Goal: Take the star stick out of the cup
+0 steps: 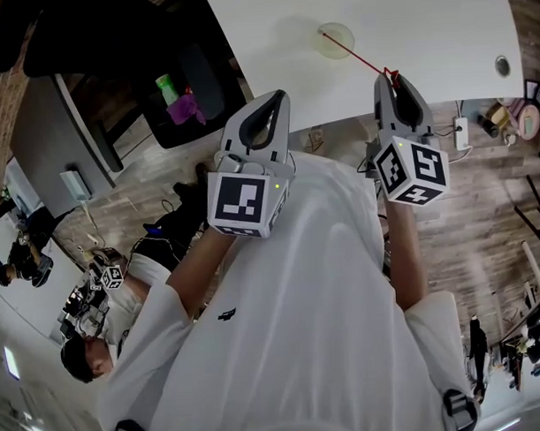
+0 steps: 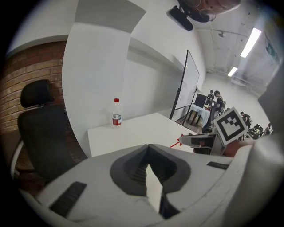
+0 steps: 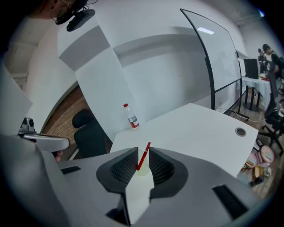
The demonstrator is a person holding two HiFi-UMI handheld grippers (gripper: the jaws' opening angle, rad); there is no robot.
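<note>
The grasp step was in hand. The right gripper (image 1: 394, 80) stood at the counter's near edge (image 1: 440, 23), its 2 jaws apart around the upper end of the star stick (image 1: 357, 55), not visibly pinching. The stick leaned out of the cup (image 1: 335, 40), farther off. The next move probably called for closing squarely, then lifting along that lean. The left gripper (image 1: 275, 97) hung to the left, jaws together, empty.
</note>
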